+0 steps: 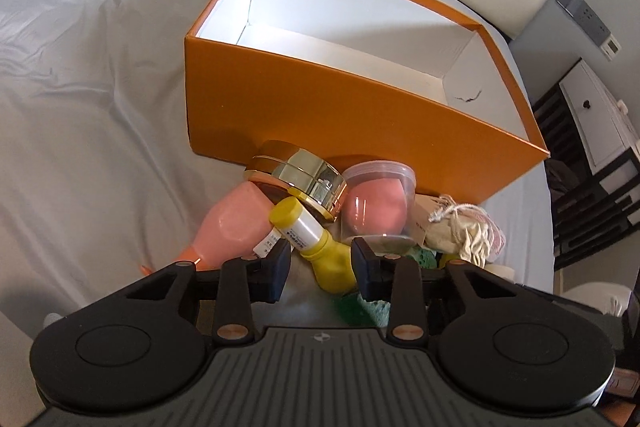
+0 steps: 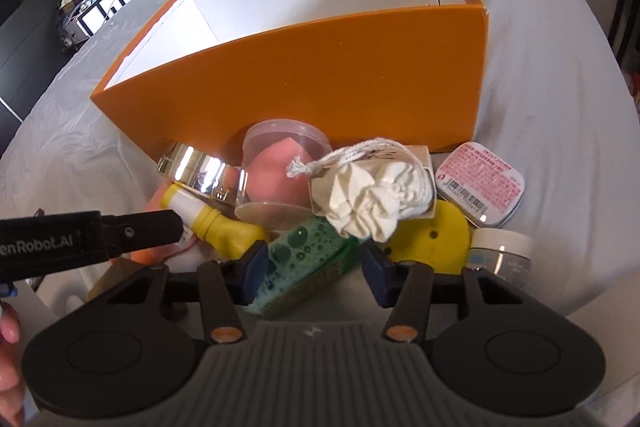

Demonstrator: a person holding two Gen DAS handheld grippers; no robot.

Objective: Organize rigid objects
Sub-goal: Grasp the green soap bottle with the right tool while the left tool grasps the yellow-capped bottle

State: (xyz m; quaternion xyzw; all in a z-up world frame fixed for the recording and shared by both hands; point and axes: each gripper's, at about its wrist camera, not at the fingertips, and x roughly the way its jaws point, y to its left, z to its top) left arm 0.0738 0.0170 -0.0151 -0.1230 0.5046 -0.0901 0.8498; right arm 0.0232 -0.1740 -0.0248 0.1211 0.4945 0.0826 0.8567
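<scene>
Pink-labelled tin (image 2: 480, 183), right view only

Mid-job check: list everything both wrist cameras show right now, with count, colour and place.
Box: 1, orange outside, white inside, nothing visible in it, on the grey sheet.
Jar: 1, gold, atop the pile before the box.
Clear cup: 1, holds a pink sponge.
Pink bottle: 1, lying at the pile's left.
Yellow tube: 1, between the left claw's fingers.
Green bottle: 1, between the right claw's fingers.
Drawstring pouch: 1, cream.
Tin: 1, pink-and-white label, right.
Yellow disc: 1.
White-lidded jar: 1.
Left claw: 1, black.
Right claw: 1, black.
</scene>
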